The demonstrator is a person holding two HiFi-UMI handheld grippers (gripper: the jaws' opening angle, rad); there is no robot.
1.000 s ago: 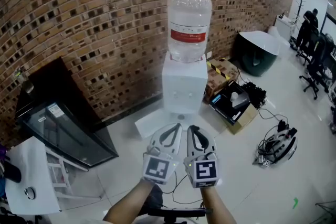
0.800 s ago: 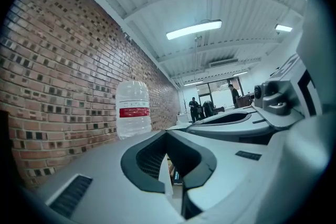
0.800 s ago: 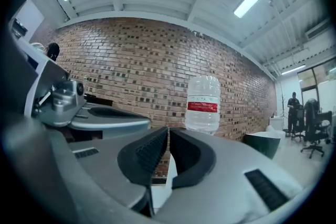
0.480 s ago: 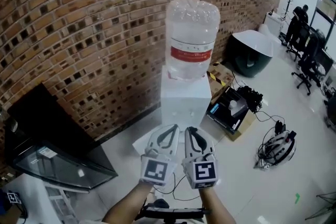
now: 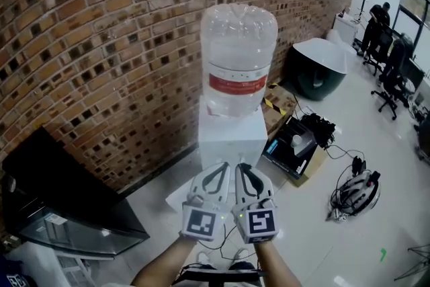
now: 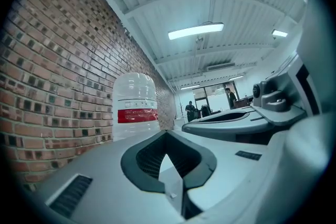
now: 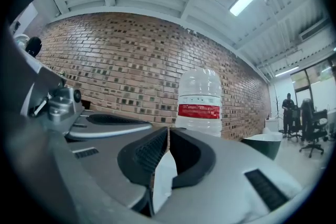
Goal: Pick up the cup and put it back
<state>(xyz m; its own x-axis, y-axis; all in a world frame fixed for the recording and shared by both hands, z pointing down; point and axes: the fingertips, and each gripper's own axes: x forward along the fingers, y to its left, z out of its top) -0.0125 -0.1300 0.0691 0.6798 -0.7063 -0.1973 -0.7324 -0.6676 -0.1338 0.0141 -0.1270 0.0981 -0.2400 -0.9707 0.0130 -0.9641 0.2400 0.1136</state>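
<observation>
Currently, a person is holding two claws side by side at the lower centre of the head view, both pointing toward a water dispenser point(image 5: 230, 138) standing against a rough brick wall point(image 5: 101, 30). The left claw point(image 5: 217, 167) is resting with its dark ribbed pads meeting at the tips and nothing between them; the right claw point(image 5: 243, 167) is likewise closed and empty. Carrying them level and paired is probably serving an approach rather than a grasp. The dispenser is showing a boxy white plastic body, topped by a clear, rounded, ridged bottle point(image 5: 238, 57) with a red label. No cup is showing in any view; it may be sitting at the dispenser's front, behind the claws.
</observation>
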